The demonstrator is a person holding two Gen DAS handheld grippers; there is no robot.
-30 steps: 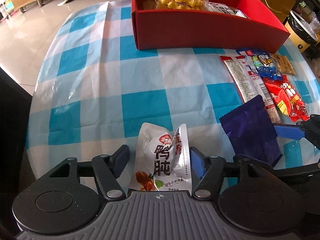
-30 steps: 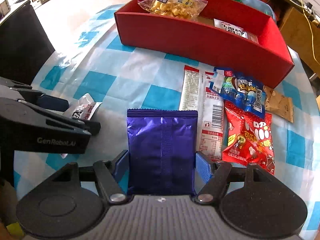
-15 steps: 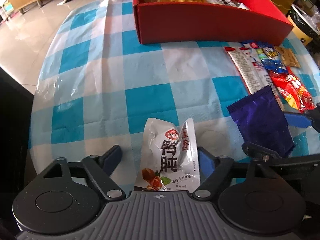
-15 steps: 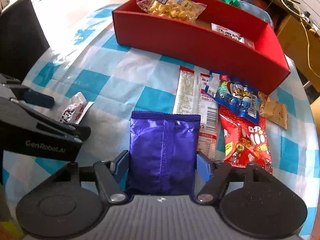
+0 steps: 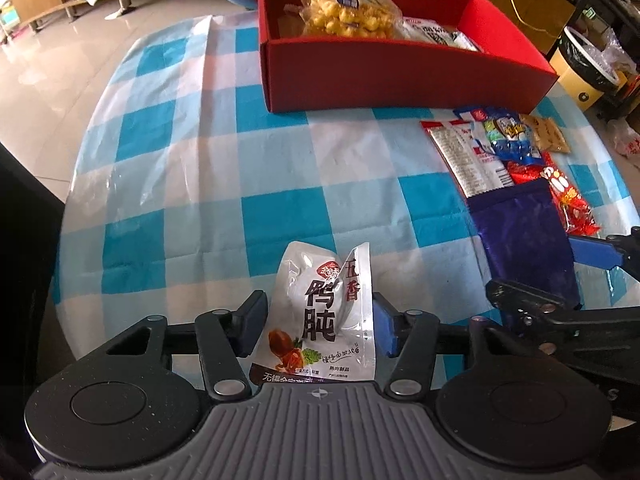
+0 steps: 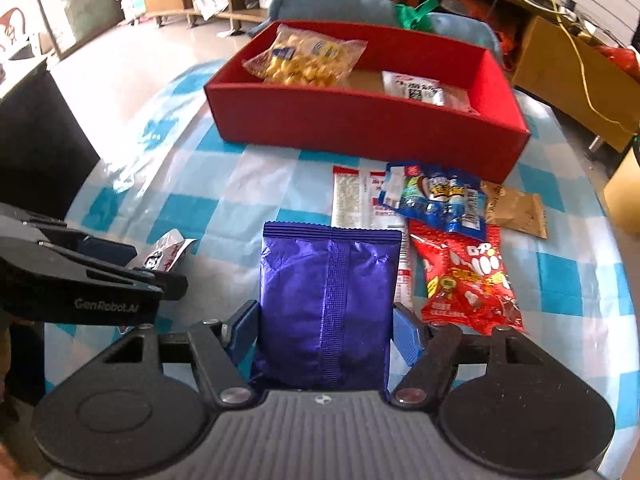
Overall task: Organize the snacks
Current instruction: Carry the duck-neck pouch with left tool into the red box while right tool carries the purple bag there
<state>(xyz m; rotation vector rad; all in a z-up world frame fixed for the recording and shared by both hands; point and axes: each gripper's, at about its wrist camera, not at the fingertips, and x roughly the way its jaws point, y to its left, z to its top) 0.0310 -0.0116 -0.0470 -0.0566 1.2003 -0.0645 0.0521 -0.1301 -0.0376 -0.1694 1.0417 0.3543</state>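
1. Two hand-held grippers work a checked tablecloth [image 5: 192, 128]: the left gripper [image 5: 318, 322] is closing its jaws on a white snack pouch [image 5: 324, 312] that stands between the pads. The right pad touches the pouch edge; the left pad looks a hair off it.
2. The right gripper [image 6: 326, 334] pinches a purple foil packet [image 6: 326, 300] by its two side edges, the packet's far end raised toward the camera's view of the red box [image 6: 360, 120].
3. Both packs look light and soft. The white pouch is already creased and folded at its top, so it is likely to buckle under a squeeze; the grip seems best across its fuller lower half.
4. The purple foil looks slick and puffed; a hold near the flat side seams, as now, seems safest against slipping.
5. The red box sits at the far side of the table, holding a bag of yellow puffs [image 6: 308, 60] and a white sachet [image 6: 414, 88].
6. More snacks lie loose before the box, among them a red packet [image 6: 464, 276] and a blue packet [image 6: 436, 200].
7. Hidden: the lower ends of both gripped packs, behind the gripper bodies. Whether the white pouch is off the cloth cannot be told.
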